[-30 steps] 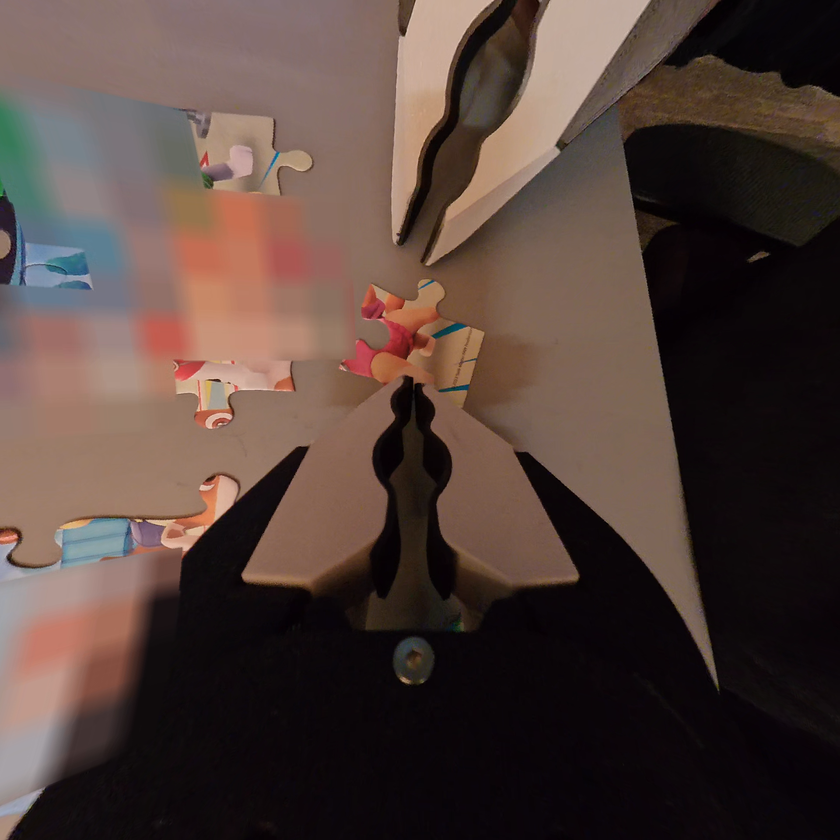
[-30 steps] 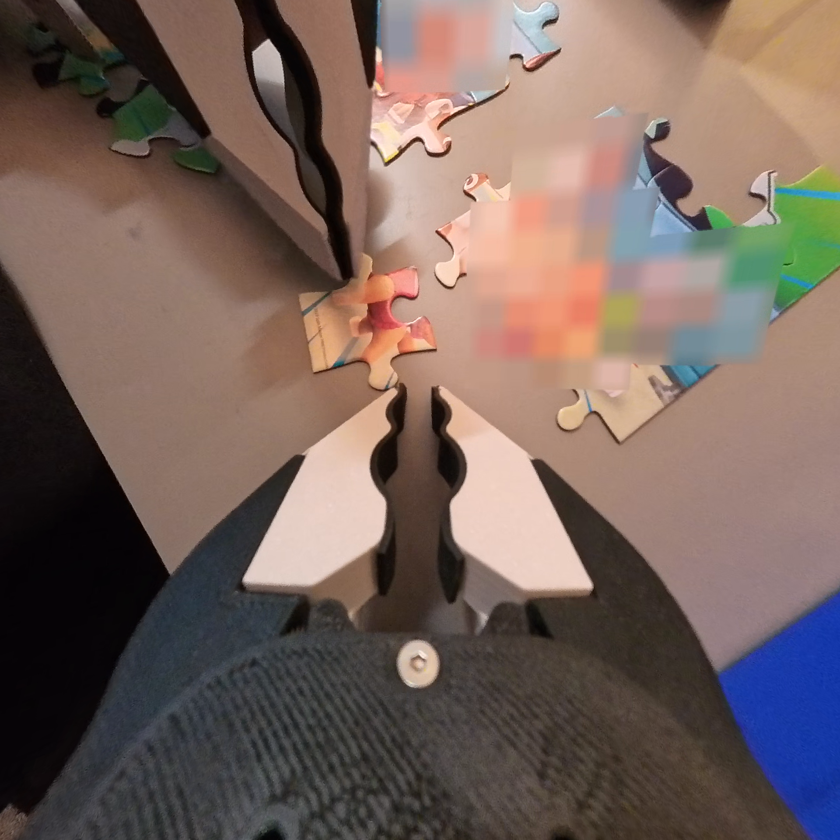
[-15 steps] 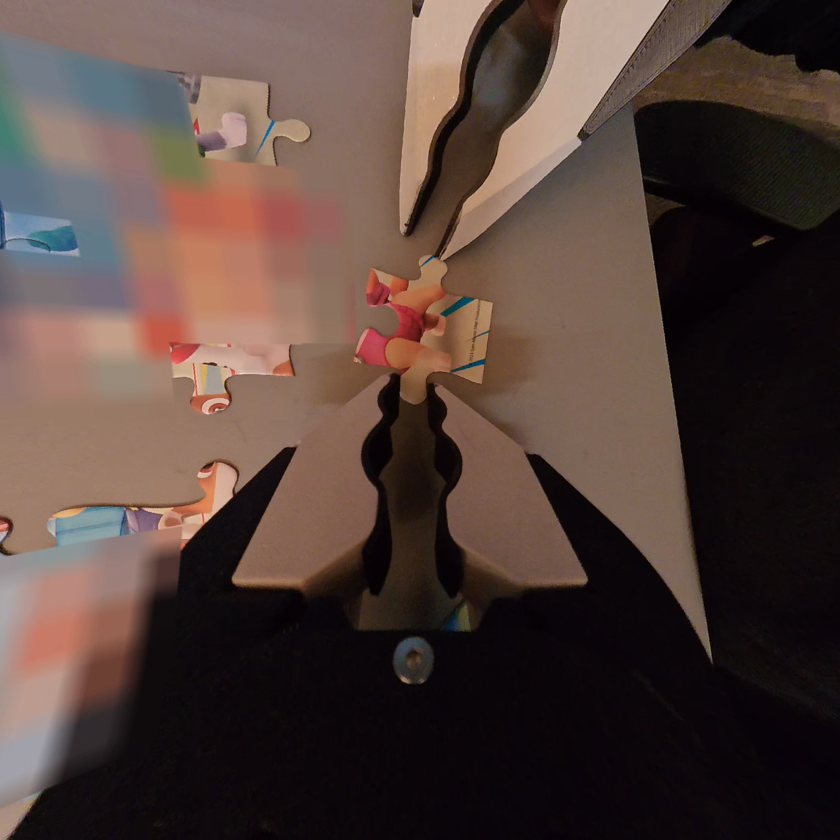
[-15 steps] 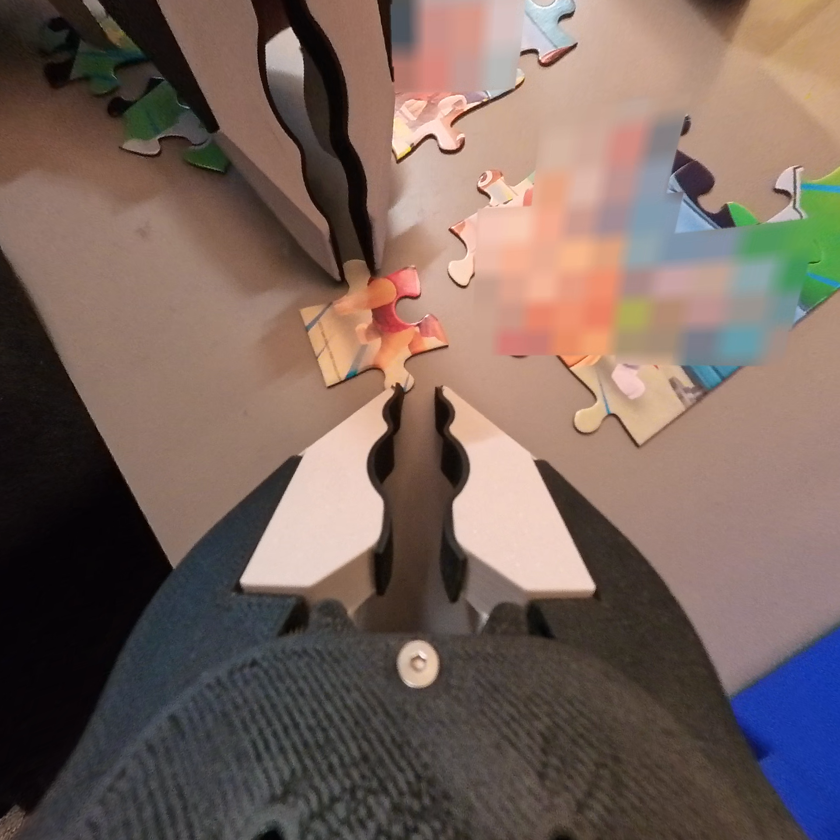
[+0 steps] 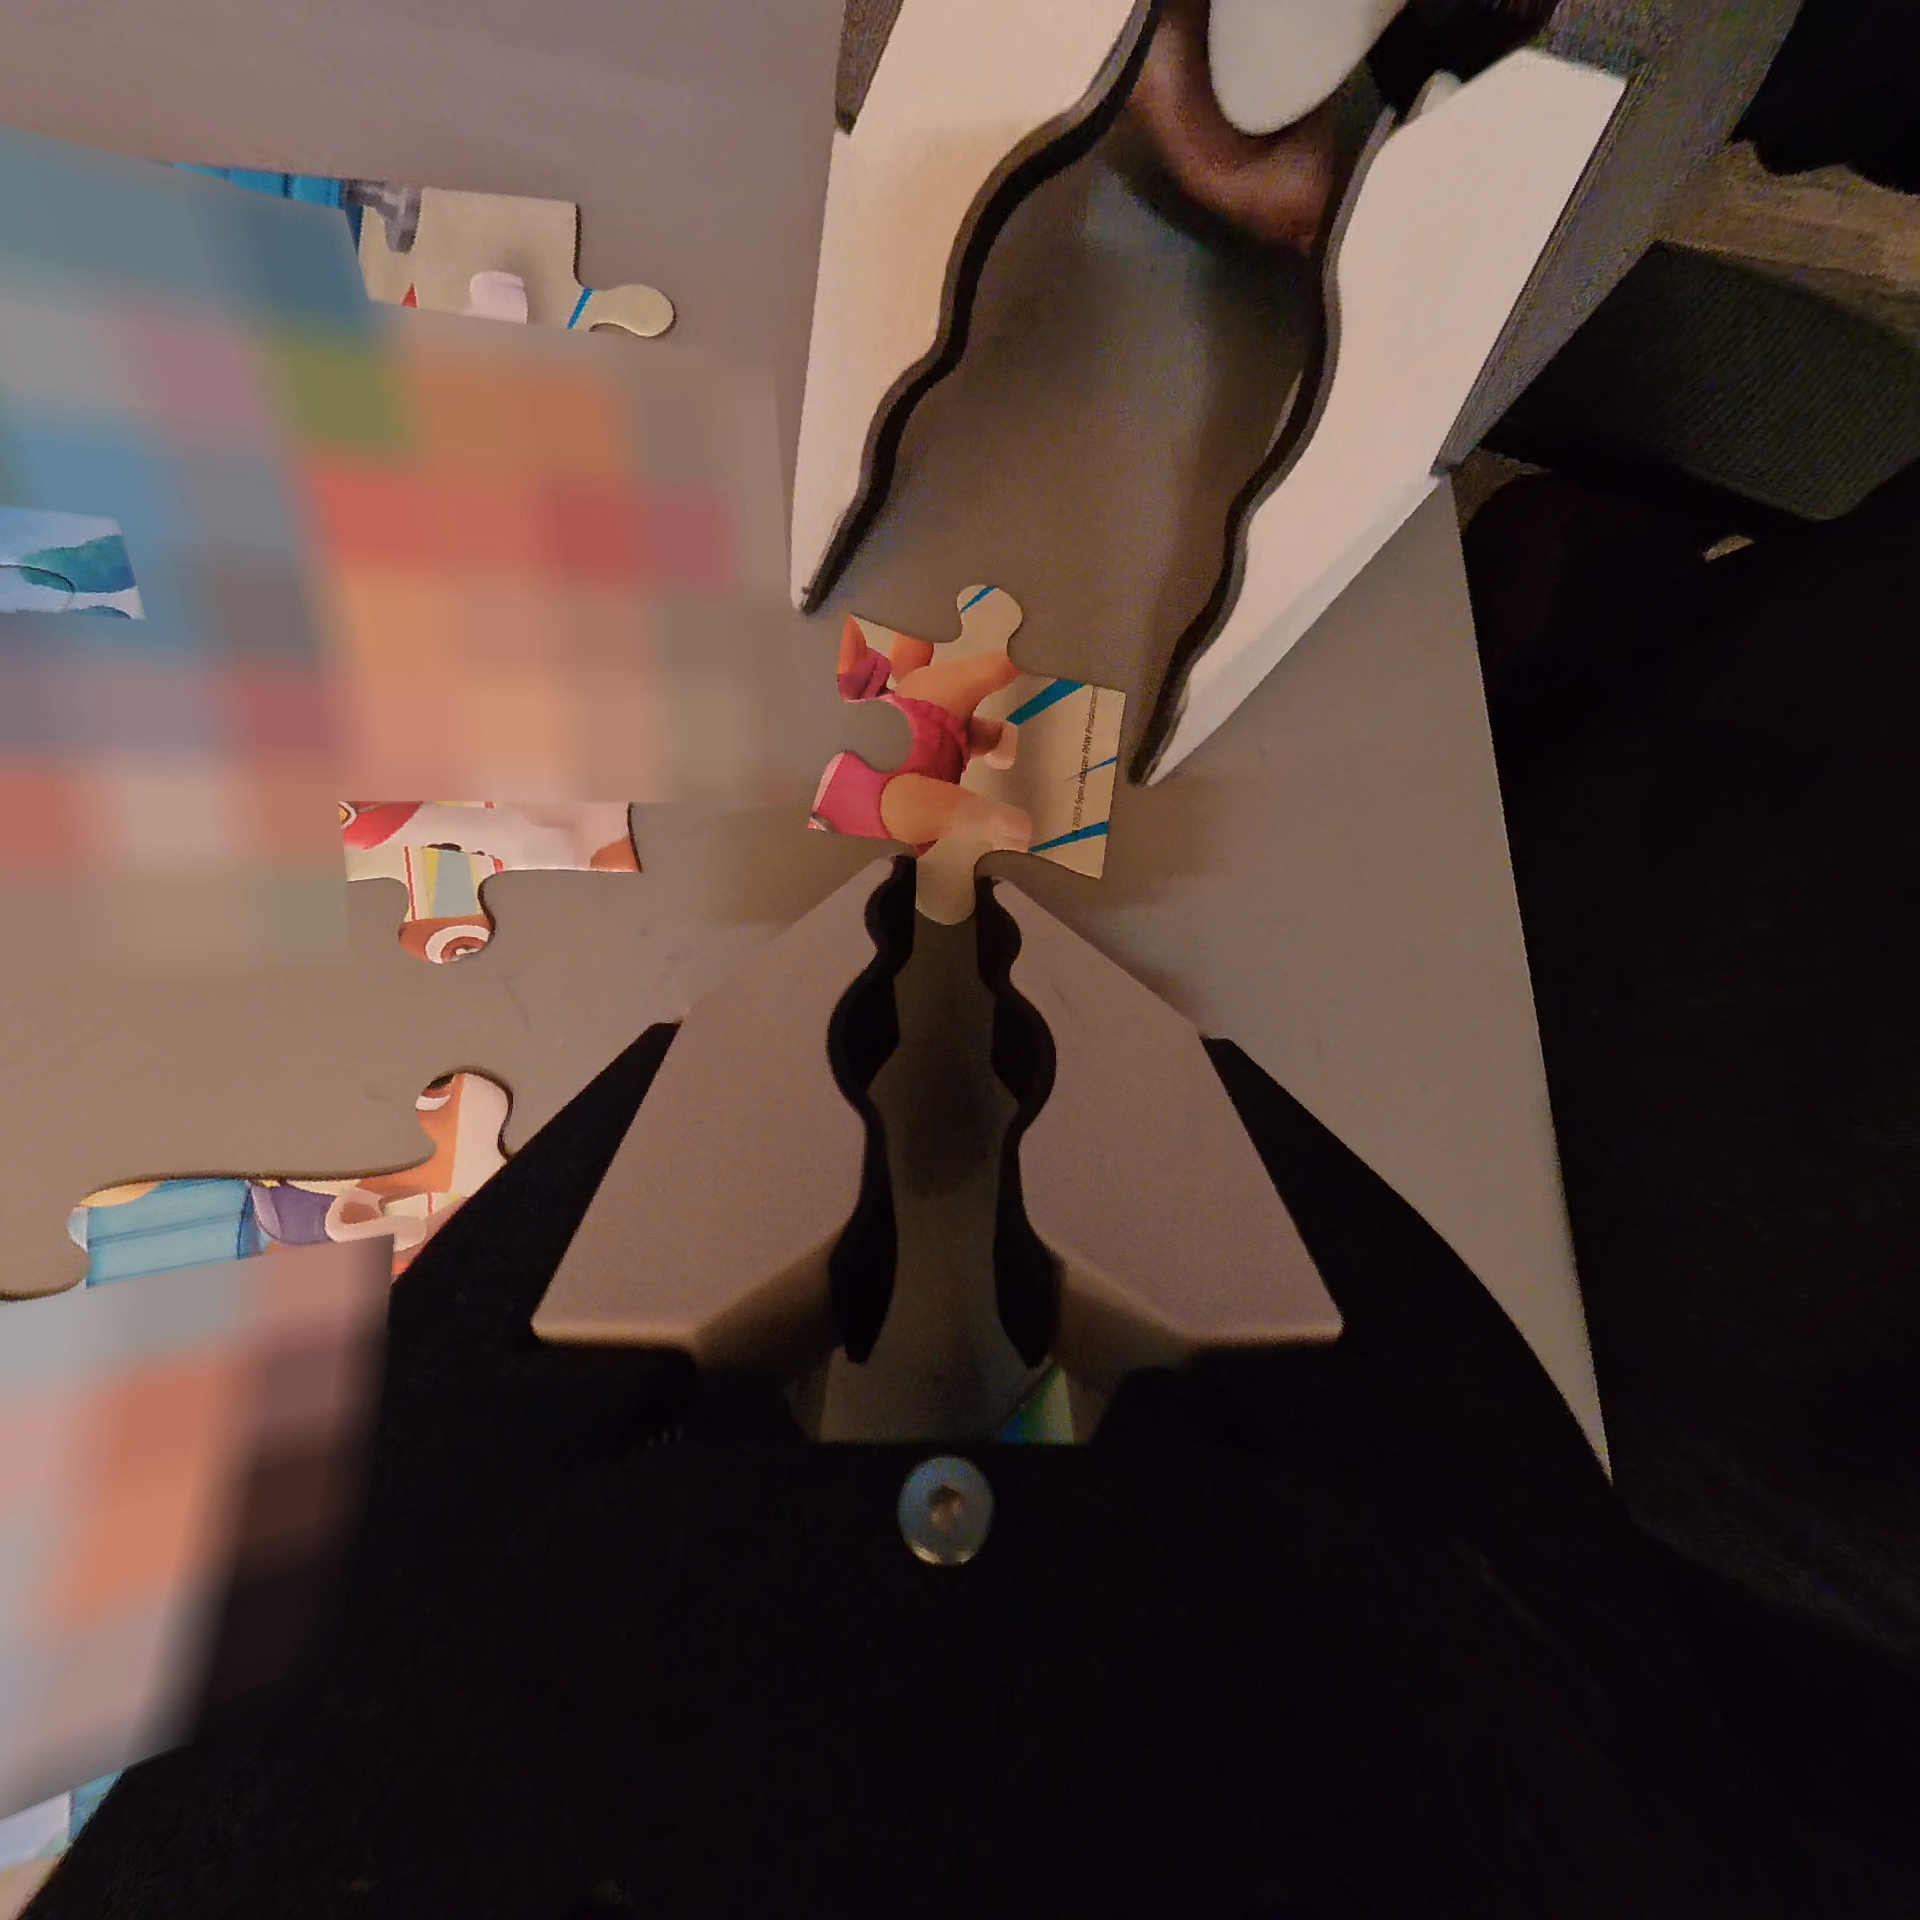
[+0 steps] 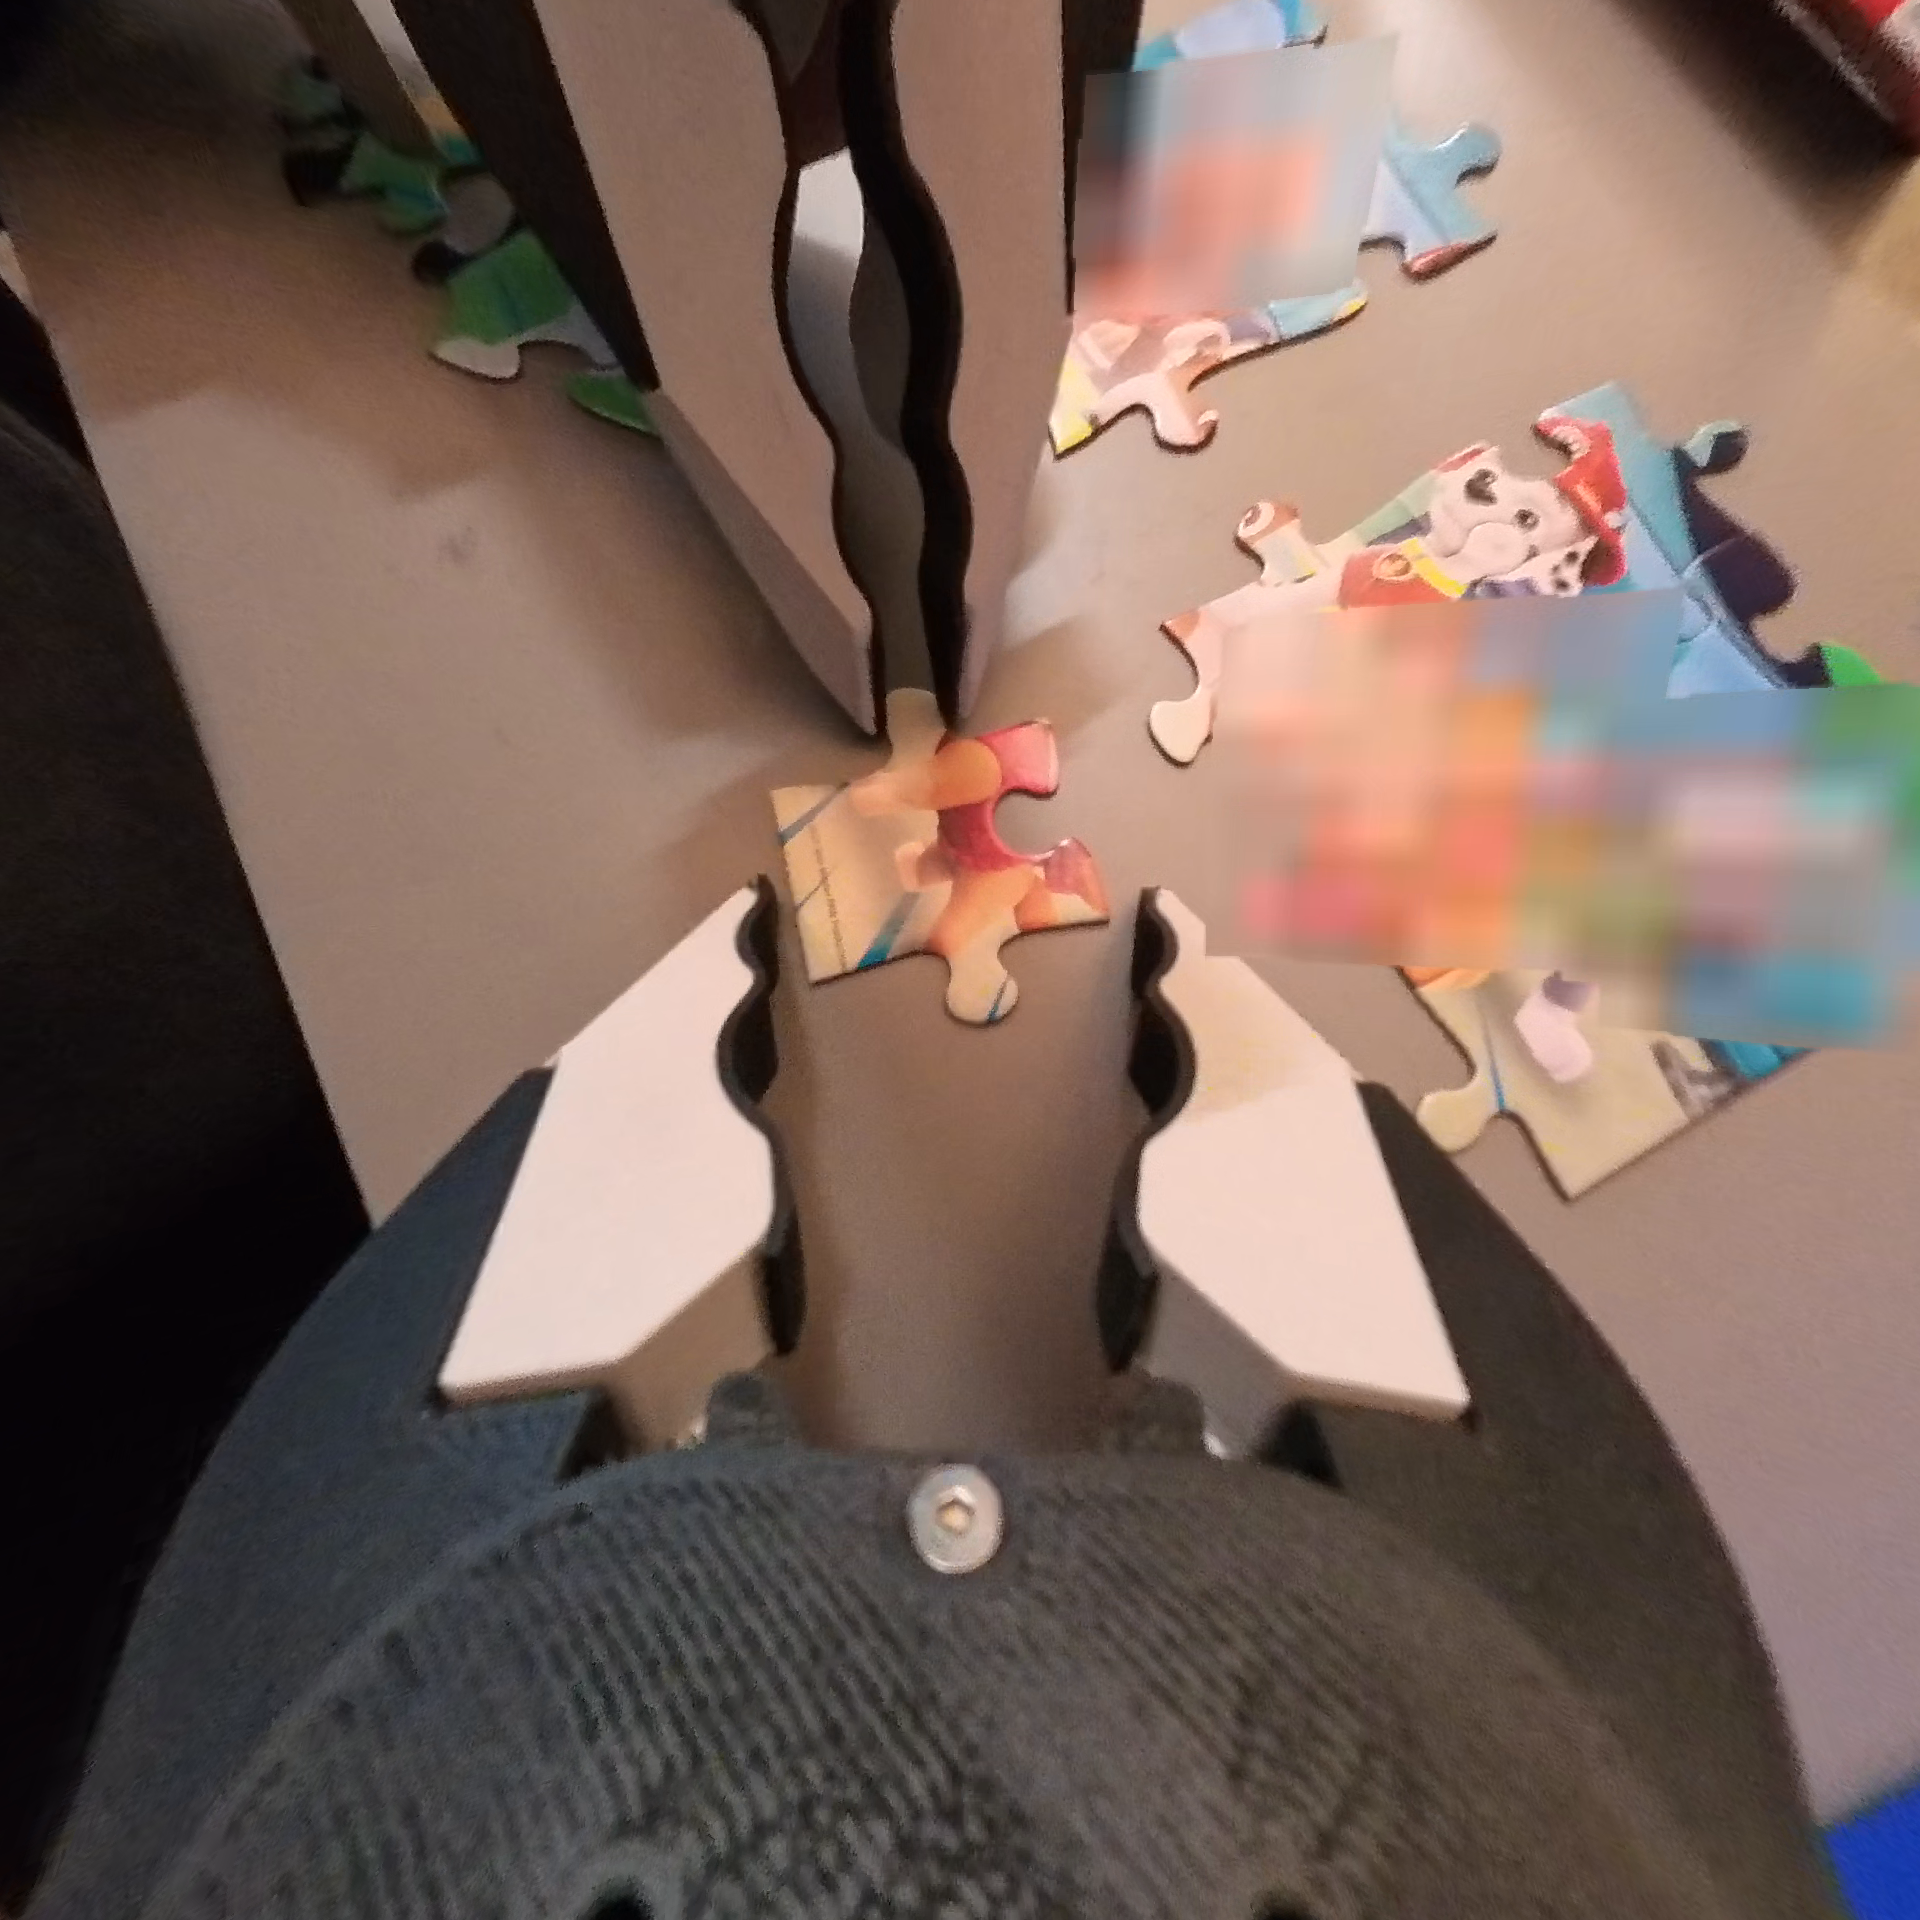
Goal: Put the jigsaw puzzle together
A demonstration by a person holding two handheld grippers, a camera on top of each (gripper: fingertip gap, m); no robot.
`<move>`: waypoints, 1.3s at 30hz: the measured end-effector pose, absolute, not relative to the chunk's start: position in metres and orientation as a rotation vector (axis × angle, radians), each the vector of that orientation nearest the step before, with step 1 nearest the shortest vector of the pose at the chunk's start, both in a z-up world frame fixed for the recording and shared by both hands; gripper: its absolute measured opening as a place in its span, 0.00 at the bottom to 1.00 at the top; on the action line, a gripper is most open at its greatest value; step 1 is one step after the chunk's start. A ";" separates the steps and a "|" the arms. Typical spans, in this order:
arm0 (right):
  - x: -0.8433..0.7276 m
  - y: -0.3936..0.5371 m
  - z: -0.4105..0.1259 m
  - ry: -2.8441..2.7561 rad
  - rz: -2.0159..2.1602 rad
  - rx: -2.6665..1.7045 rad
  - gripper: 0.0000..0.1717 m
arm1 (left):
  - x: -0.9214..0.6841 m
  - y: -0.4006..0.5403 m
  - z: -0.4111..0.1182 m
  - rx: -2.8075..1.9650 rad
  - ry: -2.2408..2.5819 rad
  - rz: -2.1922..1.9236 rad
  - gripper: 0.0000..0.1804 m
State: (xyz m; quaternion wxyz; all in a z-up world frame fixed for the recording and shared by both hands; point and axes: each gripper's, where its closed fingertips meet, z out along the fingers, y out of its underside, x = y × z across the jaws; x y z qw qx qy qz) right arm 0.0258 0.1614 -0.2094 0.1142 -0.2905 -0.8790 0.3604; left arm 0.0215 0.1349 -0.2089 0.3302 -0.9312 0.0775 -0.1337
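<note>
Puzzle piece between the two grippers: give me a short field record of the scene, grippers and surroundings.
surface: grey table
centre item: loose puzzle piece, pink and tan print, lying flat
left gripper: jaws narrow, fingertips either side of the piece's near tab; whether they press it cannot be told
right gripper: jaws wide open, a fingertip on each side of the piece, holding nothing
other pieces: joined puzzle section beside the centre piece; green pieces farther off
</note>
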 end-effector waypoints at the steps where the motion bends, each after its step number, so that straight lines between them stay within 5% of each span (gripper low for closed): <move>1: 0.025 0.160 -0.210 -2.582 1.050 -0.834 0.38 | 0.022 0.135 -0.209 -2.435 0.203 -0.347 0.05; 18: 0.031 0.158 -0.209 -2.638 0.985 -0.782 0.32 | 0.025 0.139 -0.203 -2.395 0.199 -0.359 0.00; 20: 0.032 0.159 -0.208 -2.636 0.966 -0.756 0.17 | 0.024 0.141 -0.198 -2.366 0.184 -0.372 0.00; 24: 0.032 0.165 -0.209 -2.642 0.935 -0.797 0.26 | 0.016 0.145 -0.190 -2.324 0.127 -0.375 0.04; 39: 0.025 0.192 -0.206 -2.397 0.945 -1.232 0.30 | 0.024 0.161 -0.204 -2.347 0.030 -0.434 0.17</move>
